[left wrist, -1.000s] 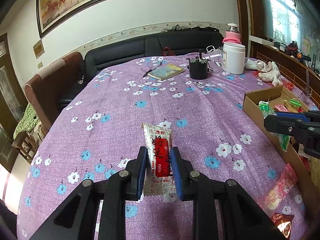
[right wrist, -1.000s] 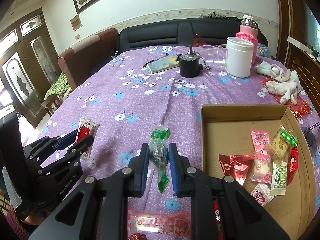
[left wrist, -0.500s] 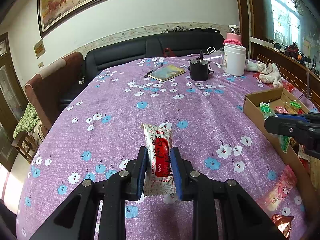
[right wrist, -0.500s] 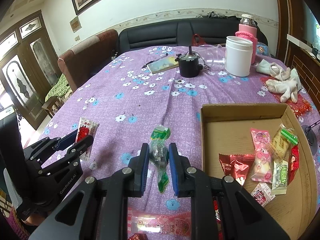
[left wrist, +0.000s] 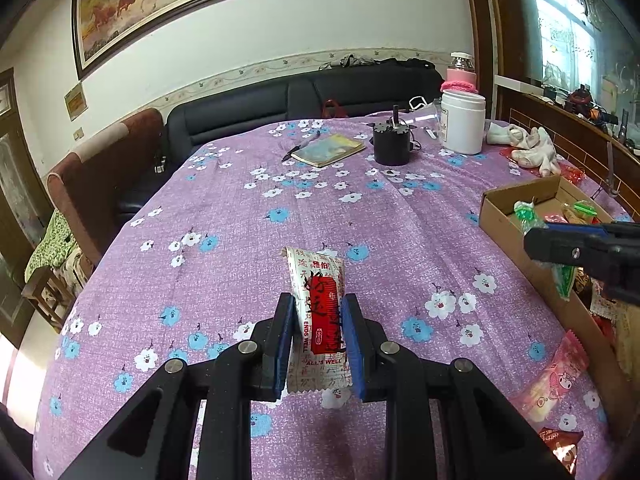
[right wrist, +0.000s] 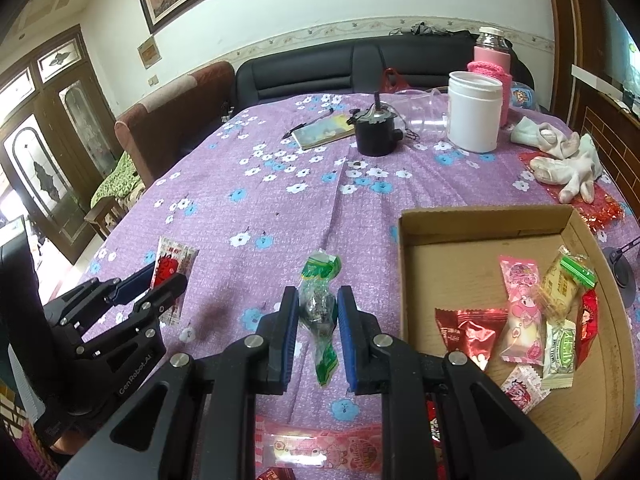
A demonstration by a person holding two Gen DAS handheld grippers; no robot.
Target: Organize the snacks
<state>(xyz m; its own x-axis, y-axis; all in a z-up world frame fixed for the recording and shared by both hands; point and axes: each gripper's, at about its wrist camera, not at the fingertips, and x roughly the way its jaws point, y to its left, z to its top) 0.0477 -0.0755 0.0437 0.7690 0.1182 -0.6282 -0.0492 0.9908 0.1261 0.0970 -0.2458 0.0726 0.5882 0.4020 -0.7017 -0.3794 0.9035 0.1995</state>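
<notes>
Both grippers were loaded and held above the purple floral tablecloth [left wrist: 248, 216]. Left gripper [left wrist: 318, 344]: blue pads nearly closed, pinching a white-and-red snack sachet [left wrist: 320, 300] by its lower half, sachet upright, top end projecting clear of the jaws. Right gripper [right wrist: 318, 336]: jaws as narrow as they go, clamped on a clear green-ended candy packet [right wrist: 320, 296]; its green tail hung below the pads, twisted top above them. In the right wrist view this packet sat over the cloth, just left of the cardboard box [right wrist: 404, 264] wall, not yet over the box floor.

Box contents: a pink cartoon packet [right wrist: 520, 300], a red foil packet [right wrist: 468, 328], a yellowish biscuit pack with green seal [right wrist: 564, 280], a white-green wrapped sweet [right wrist: 560, 352], plus smaller red and pink-white pieces near the near edge. So roughly half a dozen items were already sorted.

Still loose on the cloth: a long pink wafer-type packet [right wrist: 320, 446] under the right gripper and a dark red packet [left wrist: 560, 444] at the near edge beside the box.

Judgement: task past midway; two held items to be dropped in the box, then at least two loose ones to collect
</notes>
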